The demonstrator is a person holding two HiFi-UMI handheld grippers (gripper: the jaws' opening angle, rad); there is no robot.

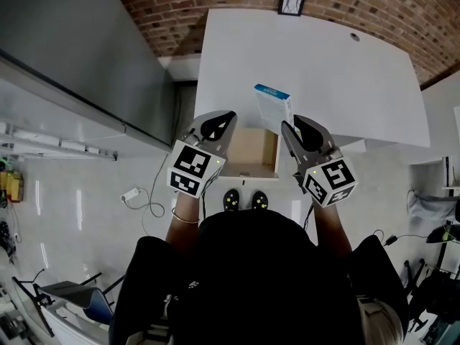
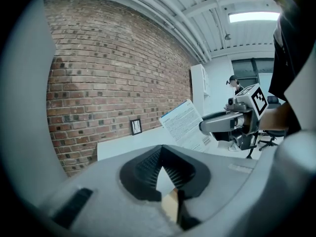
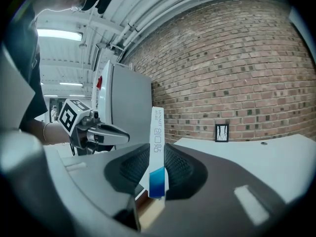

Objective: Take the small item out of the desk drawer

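Note:
The drawer (image 1: 248, 155) under the white desk (image 1: 323, 70) stands pulled out, its wooden inside bare. My right gripper (image 1: 289, 126) is shut on a flat white box with a blue end (image 1: 274, 110) and holds it above the desk's front edge. In the right gripper view the box (image 3: 156, 149) stands on edge between the pads. My left gripper (image 1: 218, 127) hovers over the drawer's left side, shut with nothing in it; its toothed pads (image 2: 173, 169) meet. The left gripper view shows the box (image 2: 185, 125) in the right gripper (image 2: 217, 125).
A small framed picture (image 1: 292, 2) leans against the brick wall at the desk's back. A cable hole (image 1: 354, 37) sits at the desk's far right. A grey cabinet (image 1: 86, 49) stands to the left. A power strip with its cable (image 1: 131, 194) lies on the floor.

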